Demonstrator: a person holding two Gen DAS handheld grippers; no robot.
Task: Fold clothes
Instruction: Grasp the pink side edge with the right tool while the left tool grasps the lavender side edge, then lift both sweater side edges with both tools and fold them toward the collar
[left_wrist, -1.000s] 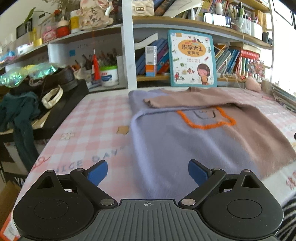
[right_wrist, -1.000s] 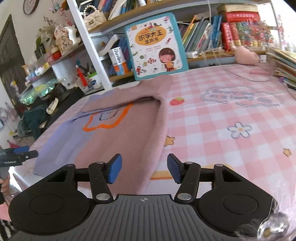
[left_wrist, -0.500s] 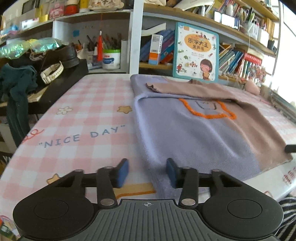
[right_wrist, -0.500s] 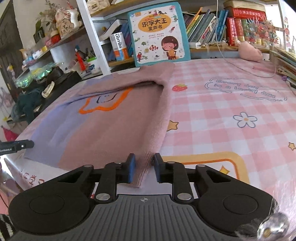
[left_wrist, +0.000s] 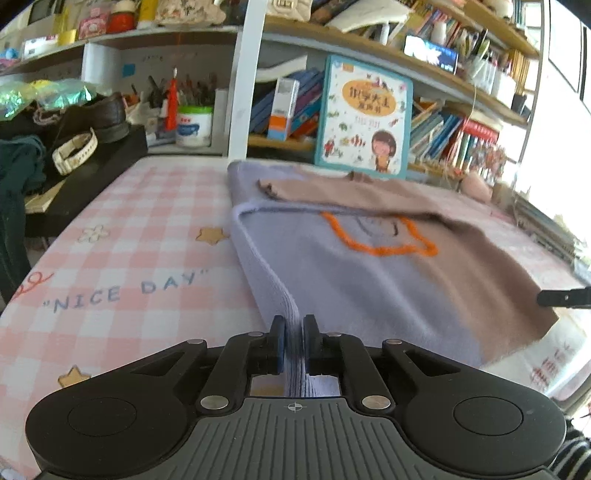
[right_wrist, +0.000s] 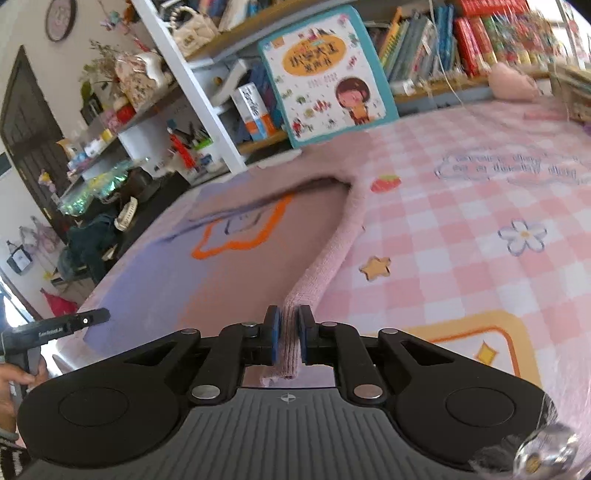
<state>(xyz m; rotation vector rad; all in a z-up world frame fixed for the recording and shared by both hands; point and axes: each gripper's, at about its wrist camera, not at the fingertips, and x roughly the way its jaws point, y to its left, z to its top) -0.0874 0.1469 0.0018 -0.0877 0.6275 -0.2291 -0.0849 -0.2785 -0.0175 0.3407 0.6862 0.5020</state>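
Observation:
A lilac and dusty-pink sweater (left_wrist: 369, 273) with an orange outlined shape on its chest lies on the pink checked table (left_wrist: 122, 258), sleeves folded across the top. My left gripper (left_wrist: 293, 345) is shut on the lilac hem corner, which rises off the table into the jaws. In the right wrist view the same sweater (right_wrist: 236, 269) spreads to the left, and my right gripper (right_wrist: 288, 338) is shut on its pink hem corner, lifted in a ridge. The left gripper (right_wrist: 51, 326) shows at the far left, held by a hand.
A children's book (left_wrist: 364, 118) leans on the shelf unit behind the table. A black stand with clothes and a shoe (left_wrist: 99, 118) sits left. Book stacks (left_wrist: 550, 229) line the right edge. Bare checked tablecloth (right_wrist: 480, 229) spreads right of the sweater.
Both grippers went from open to shut on the sweater's two hem corners. The hem edges now lift off the table into the jaws.

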